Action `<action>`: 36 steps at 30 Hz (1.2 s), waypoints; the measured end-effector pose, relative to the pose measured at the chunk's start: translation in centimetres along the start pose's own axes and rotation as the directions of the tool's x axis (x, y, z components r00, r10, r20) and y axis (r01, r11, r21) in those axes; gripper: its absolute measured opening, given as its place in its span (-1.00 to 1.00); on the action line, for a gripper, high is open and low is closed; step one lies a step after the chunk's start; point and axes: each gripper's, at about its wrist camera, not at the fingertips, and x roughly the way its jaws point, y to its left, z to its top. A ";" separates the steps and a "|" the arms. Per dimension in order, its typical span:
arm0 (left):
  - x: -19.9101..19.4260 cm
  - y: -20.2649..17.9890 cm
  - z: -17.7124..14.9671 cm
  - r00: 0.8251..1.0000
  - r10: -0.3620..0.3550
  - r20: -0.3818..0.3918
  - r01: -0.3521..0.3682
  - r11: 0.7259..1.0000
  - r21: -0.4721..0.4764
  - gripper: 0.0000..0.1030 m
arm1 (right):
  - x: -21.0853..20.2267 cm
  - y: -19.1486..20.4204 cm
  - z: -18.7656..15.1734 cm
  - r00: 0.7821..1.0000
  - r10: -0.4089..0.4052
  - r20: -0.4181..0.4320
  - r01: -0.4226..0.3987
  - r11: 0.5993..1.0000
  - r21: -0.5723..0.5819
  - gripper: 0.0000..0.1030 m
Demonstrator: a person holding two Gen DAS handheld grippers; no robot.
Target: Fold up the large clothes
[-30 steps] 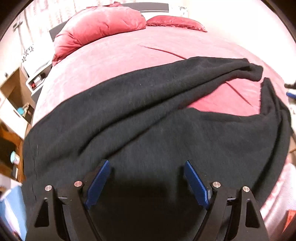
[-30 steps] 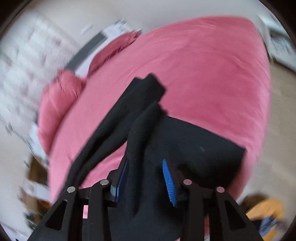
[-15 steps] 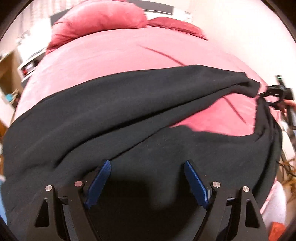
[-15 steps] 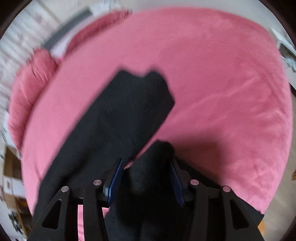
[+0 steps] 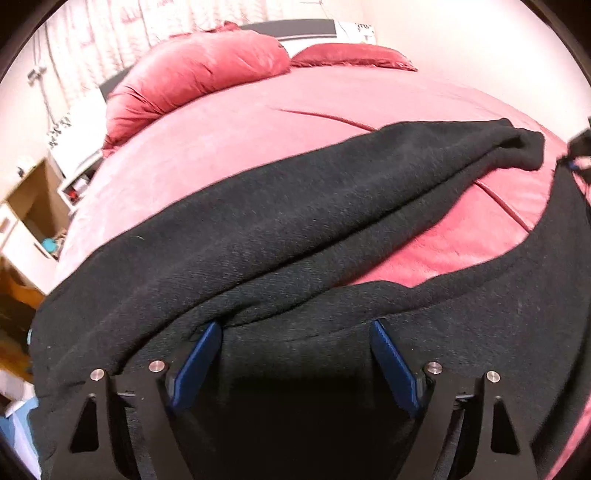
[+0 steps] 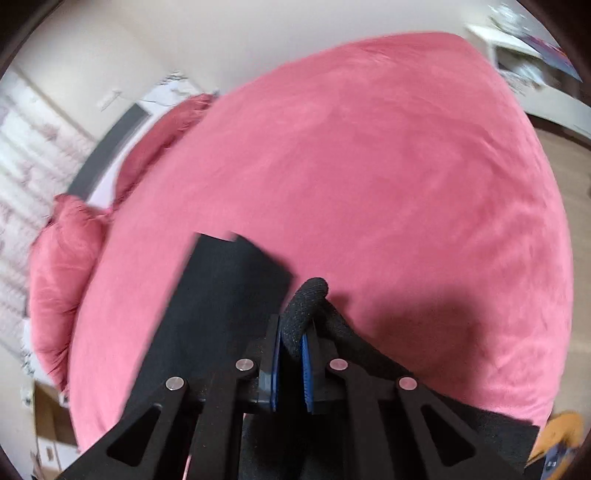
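far left in the left wrist view: an open cardboard box (image 5: 35, 206) and white furniture beside the bed (image 5: 295, 122). further right, two pink pillows (image 5: 192, 81) at the head of the bed, against a dark headboard (image 5: 306, 27).

across the pink cover, spread wide: a black garment (image 5: 280, 221), one long part stretched diagonally toward the upper right, a gap of pink cover showing between it and the lower part. low in the middle, the left gripper (image 5: 295, 332), blue fingers (image 5: 195, 365) spread wide apart over the dark cloth, tips at a fold; pressing on it or just above it, cannot tell. at the far right edge, barely seen, the other gripper at the garment's far end.

in the right wrist view, blurred: pillows at the left, then the flat end of the black garment (image 6: 229, 295) on the cover, and just right of it the right gripper (image 6: 291, 339), fingers (image 6: 307, 369) just closed and now pinched on a rolled bunch of the black cloth, which loops up above the tips. orange object (image 6: 561, 432) at the lower right, off the bed.
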 end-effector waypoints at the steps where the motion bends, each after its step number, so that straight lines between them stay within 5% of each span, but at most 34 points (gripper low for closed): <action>1: -0.1 -0.1 -0.1 1.000 0.012 0.013 -0.012 1.000 0.002 0.62 | 0.9 -0.9 -0.3 0.999 0.013 -0.029 -0.013 1.000 0.021 -0.70; 4: -1.3 0.5 -0.8 0.998 0.040 0.045 -0.039 0.999 -0.027 0.42 | -1.0 -4.0 -0.4 0.992 0.127 0.002 -0.126 0.980 0.152 -0.32; 6: -1.9 1.6 -0.5 0.998 0.033 0.050 -0.029 0.997 -0.078 0.36 | -3.7 -5.5 -0.7 0.990 0.126 0.057 -0.134 0.976 0.173 -0.17; 8: -2.8 2.5 -1.0 0.999 0.021 0.050 -0.015 0.993 -0.117 0.36 | -6.6 -7.5 -1.0 0.991 0.122 0.061 -0.131 0.980 0.153 -0.17; 12: -5.0 3.7 -3.1 0.999 -0.007 0.041 0.013 0.987 -0.161 0.36 | -8.8 -10.5 -3.8 0.997 0.050 -0.066 -0.045 0.996 0.080 -0.17; 17: -6.8 3.9 -6.1 1.000 0.022 0.018 -0.020 0.994 -0.106 0.39 | -8.5 -11.3 -7.9 0.983 0.035 -0.181 -0.024 0.998 0.067 -0.11; 20: -6.9 4.2 -7.9 0.998 0.063 -0.022 -0.065 0.995 -0.076 0.42 | -7.4 -9.9 -8.7 0.979 -0.046 -0.199 0.050 0.999 0.016 -0.11; 21: -6.8 4.3 -8.5 0.996 0.075 -0.039 -0.078 0.994 -0.076 0.42 | -7.0 -9.4 -8.7 0.980 -0.071 -0.184 0.075 0.997 0.013 -0.11; 24: -6.8 5.3 -9.6 0.993 0.090 -0.071 -0.097 0.989 -0.112 0.42 | -6.8 -8.6 -8.3 0.979 -0.119 -0.166 0.117 0.993 -0.019 -0.74; 25: -6.9 5.8 -9.8 0.993 0.088 -0.077 -0.097 0.987 -0.131 0.42 | -7.1 -8.5 -8.1 0.982 -0.096 -0.162 0.093 0.995 -0.027 -0.79; 31: -6.8 8.1 -11.2 0.988 0.098 -0.116 -0.121 0.970 -0.210 0.50 | -12.3 -12.6 -8.0 0.995 0.096 -0.019 -0.092 0.983 0.159 -0.80; 34: -6.3 8.9 -12.1 0.988 0.079 -0.134 -0.111 0.960 -0.257 0.63 | -10.4 -17.1 -10.3 0.995 0.065 -0.072 -0.044 0.964 0.263 -0.85; 36: -6.2 9.1 -12.0 0.988 0.078 -0.137 -0.111 0.960 -0.258 0.67 | -9.6 -19.9 -11.6 0.988 0.146 -0.058 -0.113 0.917 0.382 -0.73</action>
